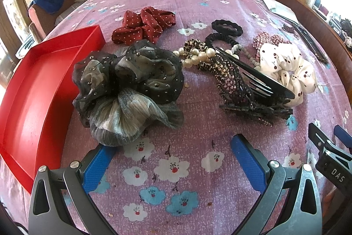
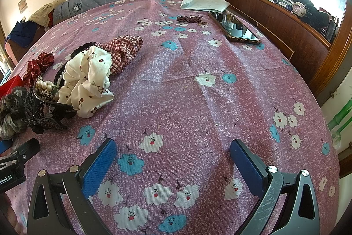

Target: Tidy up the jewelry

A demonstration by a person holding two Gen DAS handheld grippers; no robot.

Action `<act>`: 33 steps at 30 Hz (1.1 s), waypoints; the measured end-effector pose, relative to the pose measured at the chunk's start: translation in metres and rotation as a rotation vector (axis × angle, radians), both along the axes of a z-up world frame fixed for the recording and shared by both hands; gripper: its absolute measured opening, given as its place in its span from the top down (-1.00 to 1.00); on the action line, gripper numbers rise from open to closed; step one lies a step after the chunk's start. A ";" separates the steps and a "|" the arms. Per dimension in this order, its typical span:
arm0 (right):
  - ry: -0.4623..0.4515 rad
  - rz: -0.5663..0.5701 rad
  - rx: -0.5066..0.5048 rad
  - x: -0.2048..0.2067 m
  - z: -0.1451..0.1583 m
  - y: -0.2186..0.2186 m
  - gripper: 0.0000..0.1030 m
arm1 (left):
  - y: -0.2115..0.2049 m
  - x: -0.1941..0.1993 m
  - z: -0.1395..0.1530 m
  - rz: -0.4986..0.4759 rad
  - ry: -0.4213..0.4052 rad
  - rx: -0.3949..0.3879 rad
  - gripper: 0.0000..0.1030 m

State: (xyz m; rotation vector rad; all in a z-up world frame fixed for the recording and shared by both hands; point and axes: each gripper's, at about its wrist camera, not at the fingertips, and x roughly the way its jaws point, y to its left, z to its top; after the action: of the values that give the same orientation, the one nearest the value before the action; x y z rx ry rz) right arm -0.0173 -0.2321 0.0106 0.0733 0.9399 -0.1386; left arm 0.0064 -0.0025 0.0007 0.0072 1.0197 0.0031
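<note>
Left wrist view: left gripper [image 1: 173, 147], jaws wide apart and empty, is facing the grey-black beaded chiffon scrunchie [image 1: 129, 89] lying just ahead-left, beside the red shallow plastic tray [image 1: 44, 80]. Right gripper [image 2: 173, 147], also gaping, is sitting farther off; left is nearer.

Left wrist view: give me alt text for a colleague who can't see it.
Open left gripper hovers over a pink floral bedspread, jaws wide, just short of a grey-black organza scrunchie. An empty red tray lies left; a pile of pearls, black hair claws and a white cherry-print scrunchie lies right.
</note>
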 end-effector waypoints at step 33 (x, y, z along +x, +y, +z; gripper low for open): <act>-0.009 0.100 -0.103 -0.015 0.056 0.014 -0.99 | 0.010 -0.039 0.082 -0.003 0.001 0.005 -1.00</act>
State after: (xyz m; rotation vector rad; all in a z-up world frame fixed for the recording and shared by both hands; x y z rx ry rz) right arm -0.0323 -0.2176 0.0662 -0.0678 0.9246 -0.0940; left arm -0.0323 0.0076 0.0826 0.0136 1.0209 0.0025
